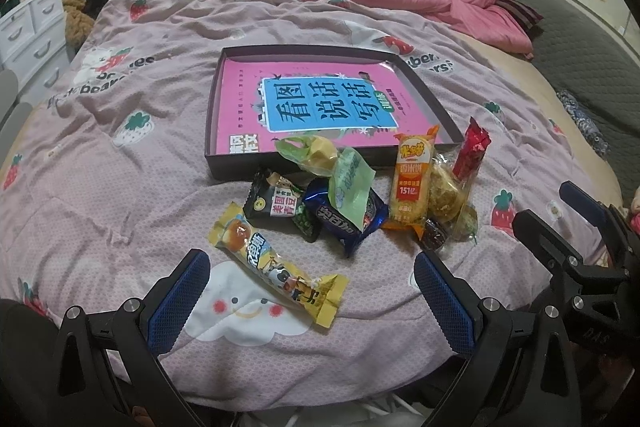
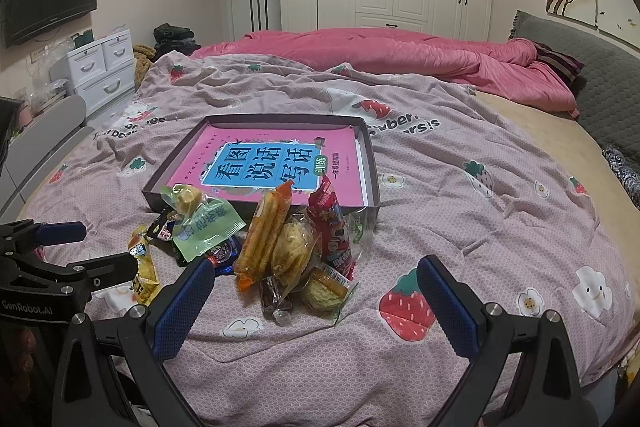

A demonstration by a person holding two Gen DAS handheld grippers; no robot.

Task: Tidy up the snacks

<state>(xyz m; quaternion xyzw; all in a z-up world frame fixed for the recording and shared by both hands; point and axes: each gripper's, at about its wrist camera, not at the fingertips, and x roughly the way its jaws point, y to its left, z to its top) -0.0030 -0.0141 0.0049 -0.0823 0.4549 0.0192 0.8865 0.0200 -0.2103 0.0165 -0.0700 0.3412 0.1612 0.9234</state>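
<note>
A shallow dark box (image 1: 424,95) (image 2: 370,163) lies on the bed with a pink and blue book (image 1: 320,107) (image 2: 276,167) flat inside. In front of it sits a heap of wrapped snacks: a yellow bar (image 1: 276,267) (image 2: 142,267), a black packet (image 1: 276,203), a blue packet (image 1: 344,223), a green packet (image 1: 348,183) (image 2: 204,223), an orange rice-cracker pack (image 1: 412,179) (image 2: 264,231) and a red stick pack (image 1: 472,151) (image 2: 332,223). My left gripper (image 1: 312,271) (image 2: 80,247) hovers open just short of the yellow bar. My right gripper (image 2: 316,279) (image 1: 560,211) hovers open before the right side of the heap. Neither holds anything.
The bed is covered by a wrinkled strawberry-print quilt (image 1: 120,187) (image 2: 480,211), with a pink duvet (image 2: 400,55) bunched at the far side. A grey headboard cushion (image 2: 592,75) runs along the right. White drawers (image 2: 104,67) stand beside the bed on the left.
</note>
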